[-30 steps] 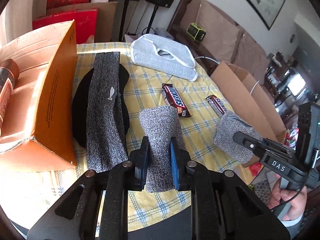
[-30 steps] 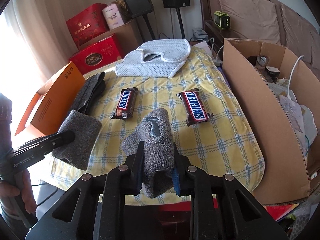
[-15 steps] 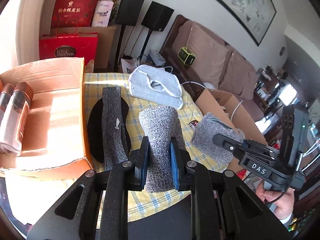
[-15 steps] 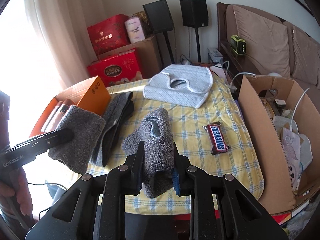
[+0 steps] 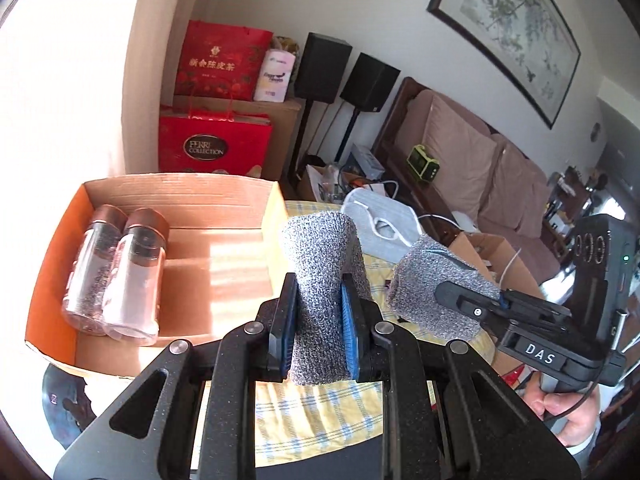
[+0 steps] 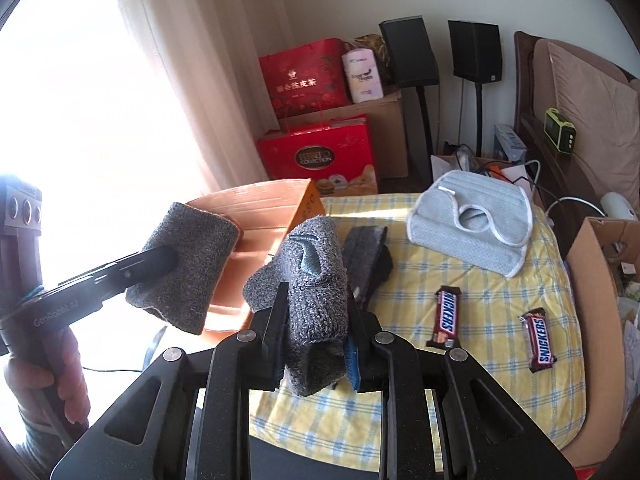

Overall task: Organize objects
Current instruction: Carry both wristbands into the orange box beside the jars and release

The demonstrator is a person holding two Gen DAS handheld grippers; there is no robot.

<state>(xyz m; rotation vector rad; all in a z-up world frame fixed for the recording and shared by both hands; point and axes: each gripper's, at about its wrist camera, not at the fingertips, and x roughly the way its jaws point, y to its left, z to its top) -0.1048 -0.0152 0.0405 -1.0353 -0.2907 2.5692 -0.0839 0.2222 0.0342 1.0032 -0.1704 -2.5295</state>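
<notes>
Left wrist view: the left gripper (image 5: 318, 320) pinches a grey knit sock (image 5: 320, 280) between its pads, the sock standing up past the fingertips and held in the air over the table edge. At 3 o'clock from it the right gripper (image 5: 448, 294) clamps a 2nd grey sock (image 5: 424, 280), also off the table, with a hand (image 5: 568, 412) on its handle at 4 o'clock. At 9 o'clock sits an open cardboard box (image 5: 240, 200) holding 2 jars (image 5: 116, 272) with copper lids, lying side by side against its left wall. Right wrist view: the right gripper (image 6: 316, 320) squeezes its sock (image 6: 316, 280), which bears a blue patch near the top; the left gripper (image 6: 168, 258) at 9 o'clock grips the other sock (image 6: 188, 268) in front of the box (image 6: 256, 204). On the yellow checked cloth (image 6: 480, 300), 2 Snickers bars (image 6: 446, 318) lie at 3 o'clock, near each other but apart; a pale mesh bib (image 6: 468, 224) lies at 2 o'clock, and a folded dark sock pair (image 6: 368, 260) lies just beyond the held sock.
</notes>
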